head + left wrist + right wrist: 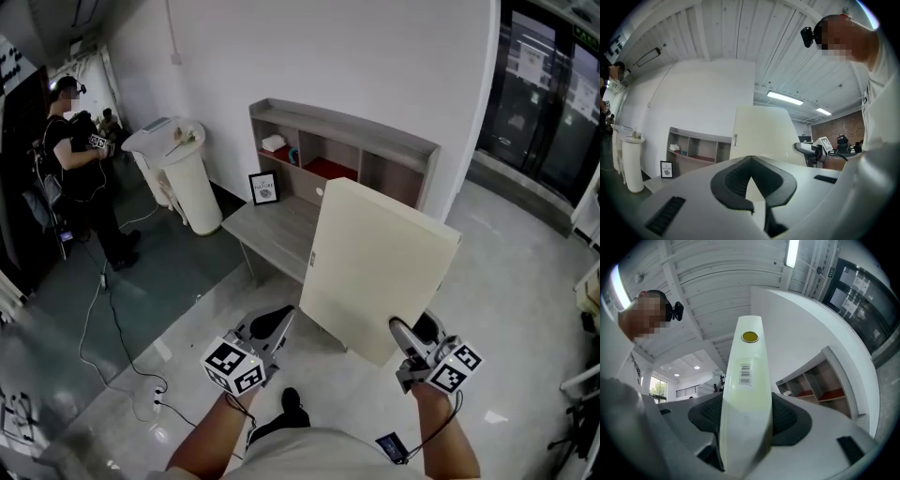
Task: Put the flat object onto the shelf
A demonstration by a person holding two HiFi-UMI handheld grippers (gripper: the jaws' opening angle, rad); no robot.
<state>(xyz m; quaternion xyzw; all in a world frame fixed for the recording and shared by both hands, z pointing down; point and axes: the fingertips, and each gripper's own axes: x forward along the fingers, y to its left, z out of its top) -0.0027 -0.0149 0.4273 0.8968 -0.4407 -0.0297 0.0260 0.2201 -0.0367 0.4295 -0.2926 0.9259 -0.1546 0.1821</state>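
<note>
A large cream flat board (380,267) hangs tilted in front of me, above the floor. My right gripper (408,336) is shut on its lower right edge; in the right gripper view the board's barcoded edge (745,390) fills the gap between the black pads (787,420). My left gripper (279,323) sits at the board's lower left corner with its jaw tips together, and whether it touches the board cannot be told. In the left gripper view the board (761,133) stands just beyond the tips (750,159). The grey shelf unit (347,150) stands against the white wall behind the board.
A low grey desk top (272,230) juts out below the shelf, with a small framed picture (263,187) on it. A white round pedestal (183,178) stands to its left. A person (80,169) stands at far left, and cables (112,328) trail over the floor.
</note>
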